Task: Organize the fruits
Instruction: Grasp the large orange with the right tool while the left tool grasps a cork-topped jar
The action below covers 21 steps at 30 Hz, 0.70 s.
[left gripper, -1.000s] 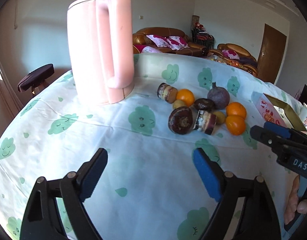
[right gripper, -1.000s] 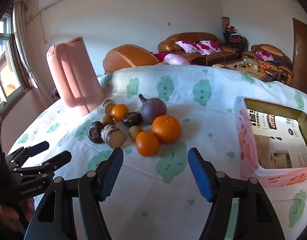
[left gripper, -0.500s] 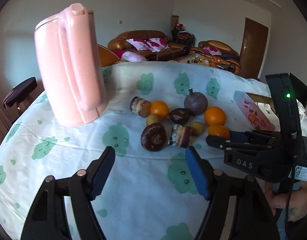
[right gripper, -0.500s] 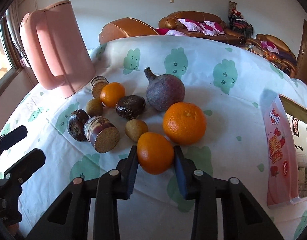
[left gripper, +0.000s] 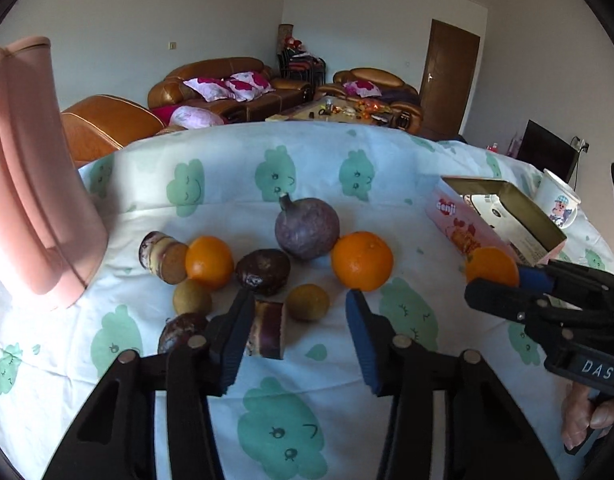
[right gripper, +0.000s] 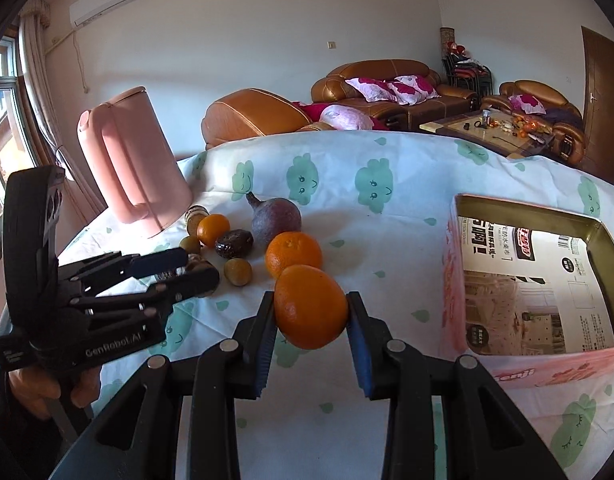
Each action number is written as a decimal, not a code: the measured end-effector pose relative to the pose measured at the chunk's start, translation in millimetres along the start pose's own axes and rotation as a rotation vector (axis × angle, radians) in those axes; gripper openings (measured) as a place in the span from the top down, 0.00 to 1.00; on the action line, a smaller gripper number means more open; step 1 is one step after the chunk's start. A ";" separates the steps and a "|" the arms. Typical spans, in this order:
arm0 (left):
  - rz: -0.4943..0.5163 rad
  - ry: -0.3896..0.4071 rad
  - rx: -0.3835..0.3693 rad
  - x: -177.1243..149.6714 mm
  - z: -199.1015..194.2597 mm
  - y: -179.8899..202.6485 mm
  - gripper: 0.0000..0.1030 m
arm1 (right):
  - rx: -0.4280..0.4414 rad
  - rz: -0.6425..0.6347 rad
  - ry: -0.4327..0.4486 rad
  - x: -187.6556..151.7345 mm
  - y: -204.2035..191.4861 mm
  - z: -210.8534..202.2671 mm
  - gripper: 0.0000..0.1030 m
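Observation:
My right gripper (right gripper: 311,312) is shut on an orange (right gripper: 309,306) and holds it above the cloth, left of the open pink box (right gripper: 527,356); it also shows in the left wrist view (left gripper: 492,267). My left gripper (left gripper: 299,324) is open and low over the fruit pile, its jaws around a small brown fruit (left gripper: 308,302) and a cut purple cane piece (left gripper: 269,330). In the pile lie a purple round fruit (left gripper: 307,227), two more oranges (left gripper: 362,255) (left gripper: 209,256), a dark passion fruit (left gripper: 262,271) and another cane piece (left gripper: 163,251).
A tall pink jug (left gripper: 31,184) stands at the left of the table. A white mug (left gripper: 555,204) stands behind the box. The tablecloth (left gripper: 275,432) has green cloud prints. Sofas and a coffee table lie beyond the table's far edge.
My right gripper closed on the nearest orange and lifted it right toward the pink box. My left gripper moved forward and right to the fruit pile, still open.

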<state>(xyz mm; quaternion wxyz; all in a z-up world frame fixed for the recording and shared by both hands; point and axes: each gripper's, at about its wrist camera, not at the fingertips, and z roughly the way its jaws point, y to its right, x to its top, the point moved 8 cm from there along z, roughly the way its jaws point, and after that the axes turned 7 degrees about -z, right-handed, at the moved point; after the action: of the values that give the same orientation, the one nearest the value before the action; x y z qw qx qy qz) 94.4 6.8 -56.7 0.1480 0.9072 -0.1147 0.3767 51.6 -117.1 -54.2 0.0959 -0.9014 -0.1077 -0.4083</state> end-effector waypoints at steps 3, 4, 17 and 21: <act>0.026 0.003 0.040 4.1 4.7 -1.2 0.49 | 0.038 0.037 -0.010 -0.8 4.4 -1.2 0.65; 0.036 0.007 0.070 5.7 6.2 -3.5 0.48 | 0.038 0.038 -0.008 -0.8 4.7 -2.0 0.65; -0.001 -0.040 0.076 -1.9 14.3 -26.3 0.49 | 0.017 -0.002 0.006 -0.2 -1.8 -3.8 0.65; -0.012 -0.049 0.103 -3.8 14.9 -34.4 0.64 | 0.019 0.000 0.005 -0.5 -3.1 -3.6 0.65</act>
<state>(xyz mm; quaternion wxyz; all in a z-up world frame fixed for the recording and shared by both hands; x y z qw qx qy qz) 112.5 33.9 -75.7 0.1006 0.9232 -0.0934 0.3590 47.9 -115.1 -51.9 0.1046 -0.8994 -0.1115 -0.4096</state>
